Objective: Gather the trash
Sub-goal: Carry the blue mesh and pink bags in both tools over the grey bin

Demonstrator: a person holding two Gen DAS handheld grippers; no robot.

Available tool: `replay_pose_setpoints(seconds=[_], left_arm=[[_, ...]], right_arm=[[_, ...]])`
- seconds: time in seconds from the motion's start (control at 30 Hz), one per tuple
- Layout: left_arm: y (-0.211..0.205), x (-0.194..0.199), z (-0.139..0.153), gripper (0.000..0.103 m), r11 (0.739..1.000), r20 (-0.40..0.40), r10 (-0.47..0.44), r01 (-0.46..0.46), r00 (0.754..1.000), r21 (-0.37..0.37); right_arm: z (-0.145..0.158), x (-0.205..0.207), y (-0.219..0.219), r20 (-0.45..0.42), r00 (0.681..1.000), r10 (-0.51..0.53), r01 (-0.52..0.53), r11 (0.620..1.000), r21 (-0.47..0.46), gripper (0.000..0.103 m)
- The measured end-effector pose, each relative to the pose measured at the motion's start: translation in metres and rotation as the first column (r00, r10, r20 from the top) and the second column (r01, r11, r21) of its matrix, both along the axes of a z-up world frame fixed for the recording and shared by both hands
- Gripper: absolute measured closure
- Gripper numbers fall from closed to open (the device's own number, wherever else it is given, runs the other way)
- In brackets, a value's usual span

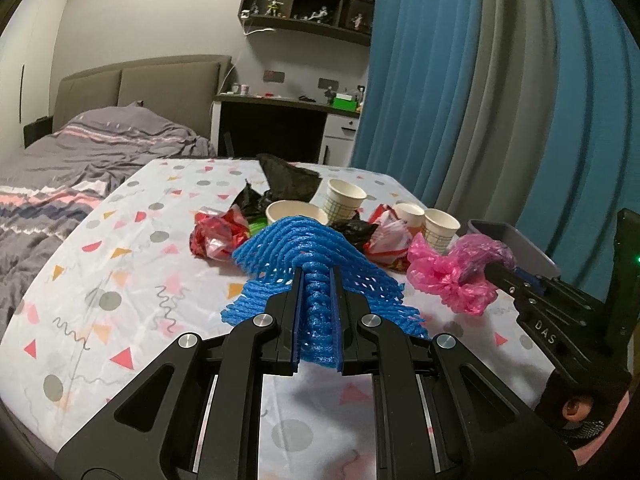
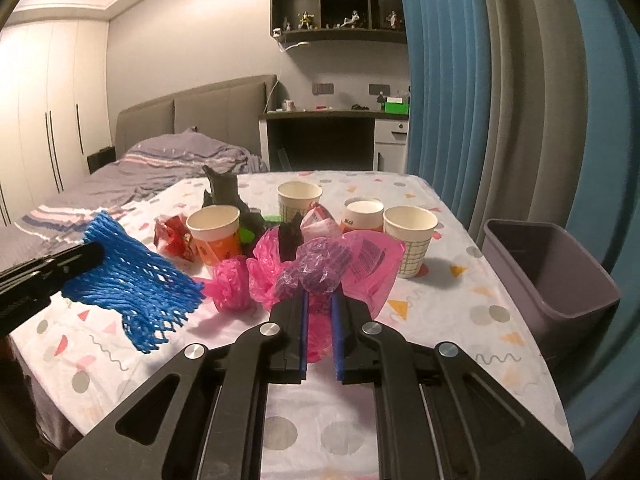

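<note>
My left gripper (image 1: 316,276) is shut on a blue foam net (image 1: 304,252) and holds it above the table; the net also shows at the left of the right wrist view (image 2: 132,284). My right gripper (image 2: 320,300) is shut on a pink plastic bag (image 2: 320,268), lifted above the table; the bag shows in the left wrist view (image 1: 448,272). A grey bin (image 2: 560,280) stands at the table's right edge. Paper cups (image 2: 408,236), red wrappers (image 1: 214,236) and black plastic bags (image 1: 288,178) lie mid-table.
The table has a patterned cloth (image 2: 460,320). A bed (image 1: 80,148) lies to the left and blue curtains (image 1: 500,80) hang to the right. A desk (image 1: 288,120) stands behind the table.
</note>
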State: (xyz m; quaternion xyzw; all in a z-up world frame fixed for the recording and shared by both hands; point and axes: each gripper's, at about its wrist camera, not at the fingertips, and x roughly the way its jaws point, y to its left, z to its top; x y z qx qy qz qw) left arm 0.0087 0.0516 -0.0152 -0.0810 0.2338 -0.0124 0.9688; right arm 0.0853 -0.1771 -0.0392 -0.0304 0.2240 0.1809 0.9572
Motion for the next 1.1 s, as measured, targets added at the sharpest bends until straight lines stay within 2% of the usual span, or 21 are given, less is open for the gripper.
replay_pose_setpoints(seconds=[0.37,0.63,0.83,0.97,1.1], left_arm=[[-0.023,0.012,0.012,0.092,0.998,0.027,-0.067,0.067,0.997,-0.003],[-0.06,0.037,0.029,0.092,0.989,0.055,-0.15,0.15,0.987,0.019],[-0.119,0.069,0.05,0.092,0.962,0.112,-0.271,0.266,0.956,0.053],[-0.162,0.097,0.059,0.092,0.936,0.143,-0.352,0.348,0.925,0.055],[-0.204,0.129,0.061,0.092,0.913,0.156,-0.407,0.405,0.9,0.045]], right_arm=[[0.011,-0.005,-0.029,0.03,0.999,-0.024,0.023,0.999,0.044,0.092],[0.023,-0.003,-0.066,0.058,0.996,-0.068,0.063,0.994,0.087,0.093],[0.04,0.008,-0.108,0.119,0.978,-0.173,0.163,0.983,0.088,0.093],[0.051,0.019,-0.144,0.168,0.942,-0.289,0.279,0.957,0.085,0.093],[0.055,0.035,-0.176,0.177,0.91,-0.376,0.363,0.926,0.101,0.093]])
